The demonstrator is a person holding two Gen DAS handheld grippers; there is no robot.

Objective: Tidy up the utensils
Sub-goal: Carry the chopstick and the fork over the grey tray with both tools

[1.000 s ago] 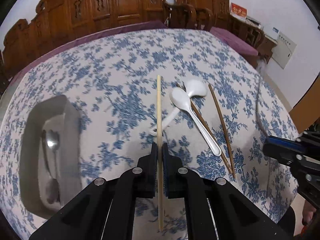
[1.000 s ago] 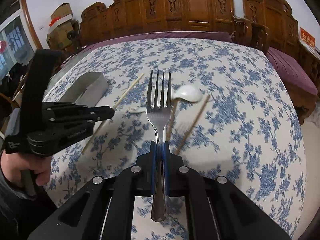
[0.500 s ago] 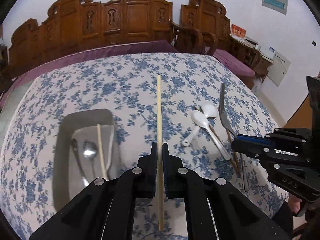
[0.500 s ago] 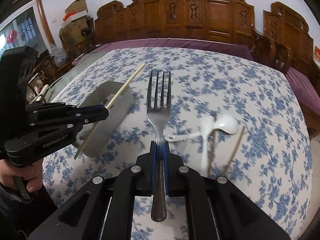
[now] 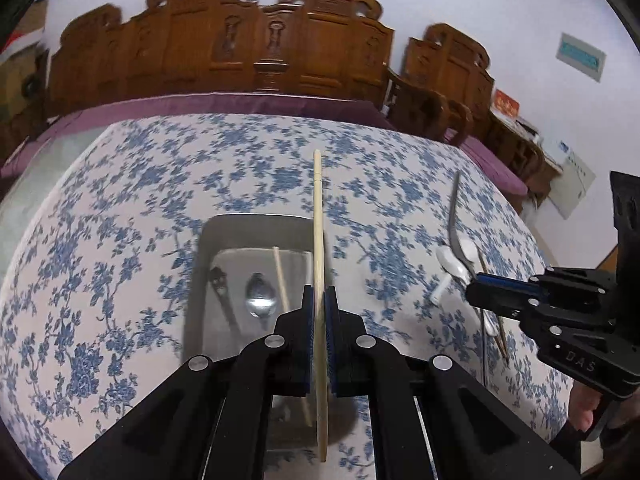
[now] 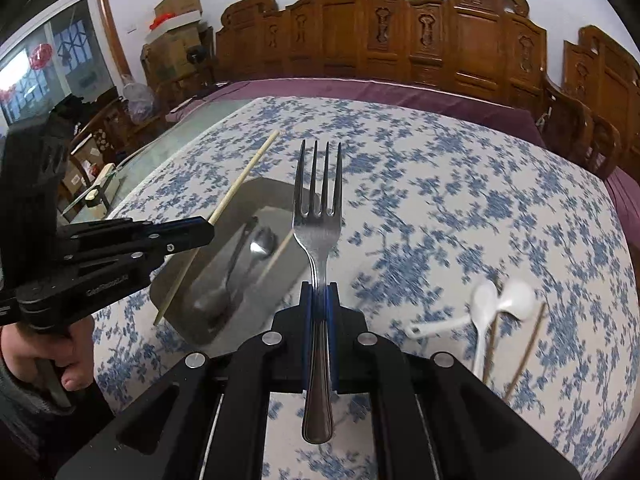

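Presently, in the left wrist view, the left tongs (image 5: pixel 319 312) are closed on a pale chopstick (image 5: pixel 319 216), clamped near its lower third, so that it runs straight forward above the right rim of a metal tray (image 5: pixel 256 222). The tray rests on the surface (image 5: pixel 120 208), which is covered by a blue floral cloth. Inside the tray lie a metal spoon (image 5: pixel 261 300), a second pale chopstick (image 5: pixel 282 280) and a dark utensil (image 5: pixel 219 284) that cannot be identified. At the right edge, the right tongs (image 5: pixel 474 288) hold a fork (image 5: pixel 454 216), seen side-on. Behind it, white spoons (image 5: pixel 450 262) lie on the cloth. Carved wooden chairs (image 5: pixel 272 40) stand along the far side of the surface, before a white wall.

In the right wrist view, the right tongs (image 6: pixel 319 300) are closed on the fork (image 6: pixel 319 216) at its neck, tines forward and handle trailing back between the arms. The fork hangs over the near right edge of the tray (image 6: pixel 264 192). The left tongs (image 6: pixel 208 230) enter from the left, held by the left hand (image 6: pixel 44 352), with the pale chopstick (image 6: pixel 240 184) slanting across the tray's left side. To the right, two white spoons (image 6: pixel 504 304) and two dark chopsticks (image 6: pixel 528 344) lie together on the cloth. Cardboard boxes (image 6: pixel 176 4) and a window (image 6: pixel 40 68) occupy the left of the room.
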